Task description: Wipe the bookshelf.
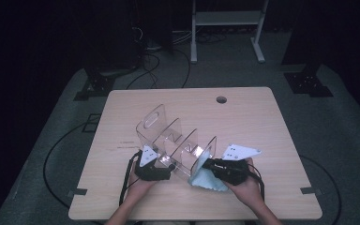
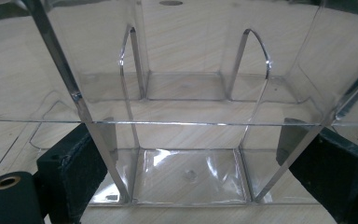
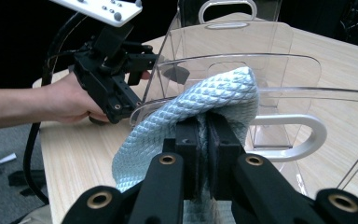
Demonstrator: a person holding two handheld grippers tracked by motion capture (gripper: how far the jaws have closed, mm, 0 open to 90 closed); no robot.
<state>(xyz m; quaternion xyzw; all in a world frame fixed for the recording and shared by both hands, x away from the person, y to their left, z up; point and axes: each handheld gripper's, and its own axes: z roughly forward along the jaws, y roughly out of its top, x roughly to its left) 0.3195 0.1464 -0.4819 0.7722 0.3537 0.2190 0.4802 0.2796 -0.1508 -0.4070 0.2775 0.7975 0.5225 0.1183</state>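
Cloth [image 3: 200,105], pale blue and quilted, is pinched in my right tongs [image 3: 207,135] and pressed against the clear acrylic organizer [image 1: 176,140] near the counter's [image 1: 262,197] front edge. My left tongs [image 2: 191,172] stand spread wide, clamped across the organizer's end walls.
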